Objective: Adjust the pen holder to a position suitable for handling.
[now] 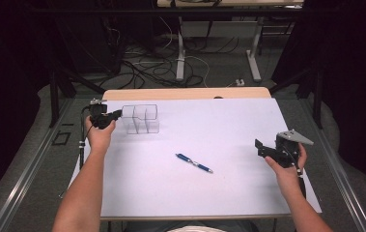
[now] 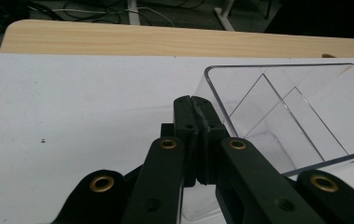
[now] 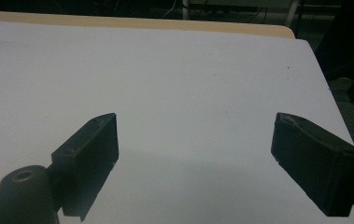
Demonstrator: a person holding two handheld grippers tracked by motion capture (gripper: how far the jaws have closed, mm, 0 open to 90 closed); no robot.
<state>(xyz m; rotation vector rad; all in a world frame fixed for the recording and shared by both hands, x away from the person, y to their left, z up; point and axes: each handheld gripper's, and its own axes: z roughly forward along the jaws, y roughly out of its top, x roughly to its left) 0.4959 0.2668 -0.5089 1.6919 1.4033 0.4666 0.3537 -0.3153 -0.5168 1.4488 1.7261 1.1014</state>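
High view: my left gripper (image 1: 119,114) sits at the far left part of the white table sheet (image 1: 219,121), its jaw tips at the left wall of the clear plastic organizer (image 1: 140,118), which stands upright near the far left corner of the sheet and is split into several compartments. My left hand (image 1: 99,136) grasps the gripper body from behind. My right gripper (image 1: 259,148) is held near the right edge of the sheet, well apart from the organizer, with the grey three-cornered plate (image 1: 295,137) on top and my right hand (image 1: 287,166) wrapped under it. A blue pen (image 1: 193,163) lies flat on the sheet between the two grippers, angled, touching neither. Left gripper view: my left gripper (image 2: 194,99) has its jaws pressed together, and the thin left wall of the clear plastic organizer (image 2: 300,107) runs into the seam between them, so the jaws are pinching that wall; the compartments open to the right of the jaws, and the wooden table edge (image 2: 165,44) runs across behind. Right gripper view: my right gripper (image 3: 195,135) has its jaws spread wide, with bare white sheet (image 3: 188,70) between them and nothing held.
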